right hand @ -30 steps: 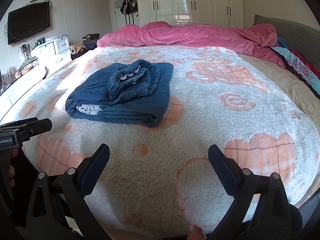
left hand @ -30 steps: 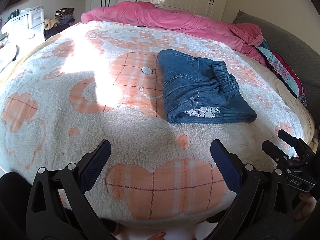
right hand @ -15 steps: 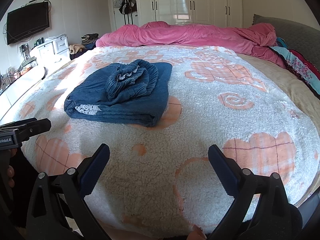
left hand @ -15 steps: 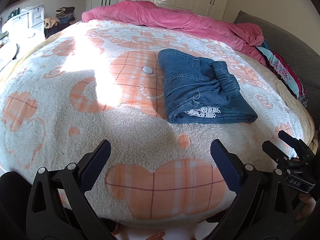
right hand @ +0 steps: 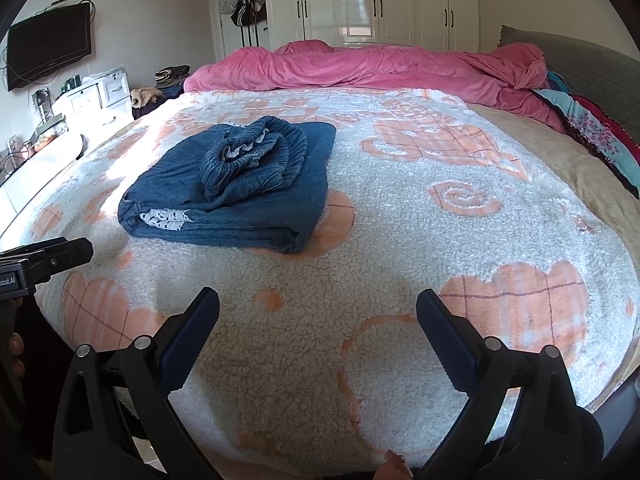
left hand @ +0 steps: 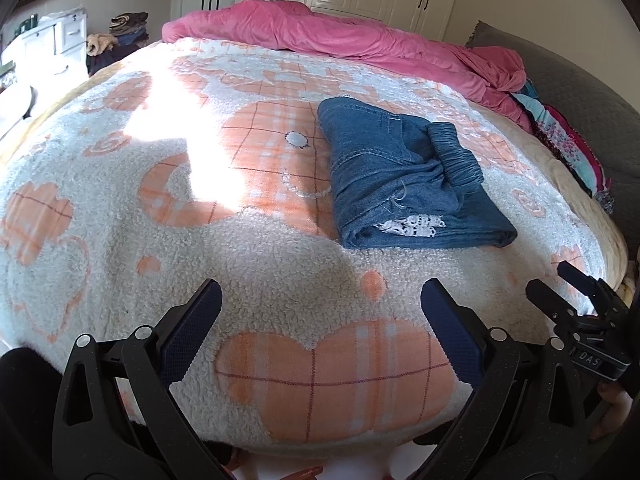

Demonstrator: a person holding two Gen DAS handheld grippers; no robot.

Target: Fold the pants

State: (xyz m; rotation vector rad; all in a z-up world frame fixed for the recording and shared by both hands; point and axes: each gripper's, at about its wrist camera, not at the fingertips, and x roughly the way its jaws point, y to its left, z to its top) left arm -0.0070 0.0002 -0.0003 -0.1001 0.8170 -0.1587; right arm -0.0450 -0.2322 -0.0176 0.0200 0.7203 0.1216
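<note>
Blue denim pants (left hand: 400, 176) lie folded in a compact stack on the bed's fleece blanket (left hand: 260, 264), with the elastic waistband bunched on top and a bit of white lace showing at the near fold. They also show in the right wrist view (right hand: 236, 184). My left gripper (left hand: 318, 304) is open and empty, held back over the bed's near edge, well short of the pants. My right gripper (right hand: 318, 308) is open and empty too, near the front edge, right of the pants. Each gripper shows at the side of the other's view.
A pink duvet (right hand: 380, 68) is heaped along the far side of the bed. Patterned bedding (right hand: 600, 136) and a grey headboard (left hand: 580, 92) are at the right. A white dresser (right hand: 100, 100) and a wall TV (right hand: 50, 48) stand at the left, wardrobes behind.
Almost nothing has changed. Both grippers stay open and nearly still at the bed's near edge; the pants have not moved.
</note>
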